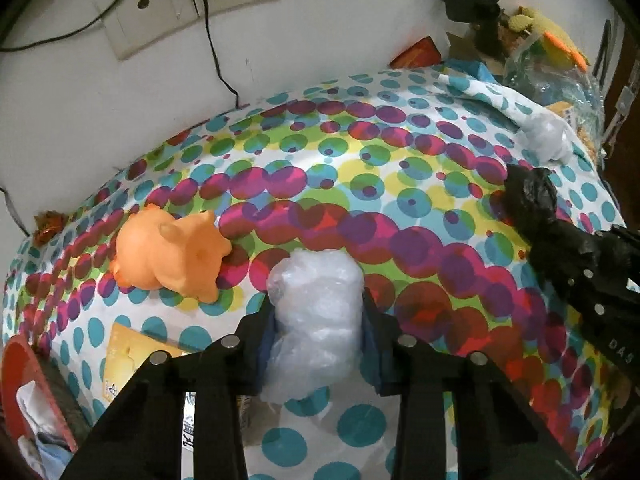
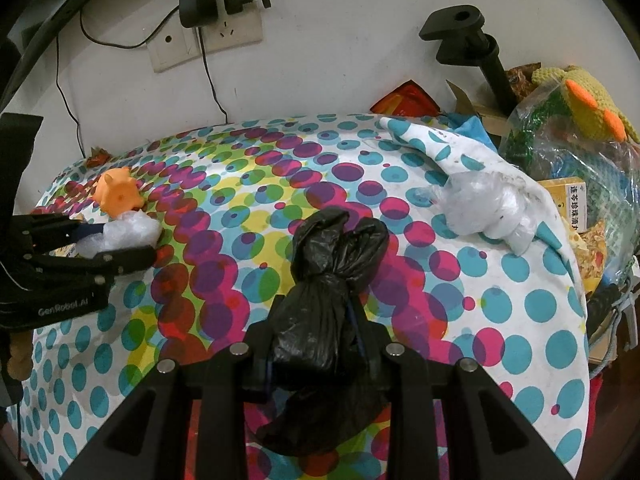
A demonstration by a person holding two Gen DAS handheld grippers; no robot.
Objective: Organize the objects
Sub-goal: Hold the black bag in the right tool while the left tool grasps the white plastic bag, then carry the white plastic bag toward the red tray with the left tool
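Note:
A crumpled clear plastic bag (image 1: 316, 276) sits between the pads of my left gripper (image 1: 319, 300), which is shut on it just above the dotted tablecloth (image 1: 360, 168). An orange rubber pig toy (image 1: 172, 256) lies just left of it. In the right wrist view, my right gripper (image 2: 318, 316) is shut on a knotted black plastic bag (image 2: 336, 248), held over the middle of the cloth. The left gripper (image 2: 128, 240) with its clear bag (image 2: 128, 232) shows at the left edge. A second clear bag (image 2: 484, 208) lies at the cloth's right side.
The wall with a power socket (image 2: 224, 32) and cables stands behind the table. A black clamp stand (image 2: 472, 40), a yellow knitted toy (image 2: 588, 100) and a heap of packets crowd the back right corner. A yellow card (image 1: 136, 356) and a red box (image 1: 28, 380) lie at the near left.

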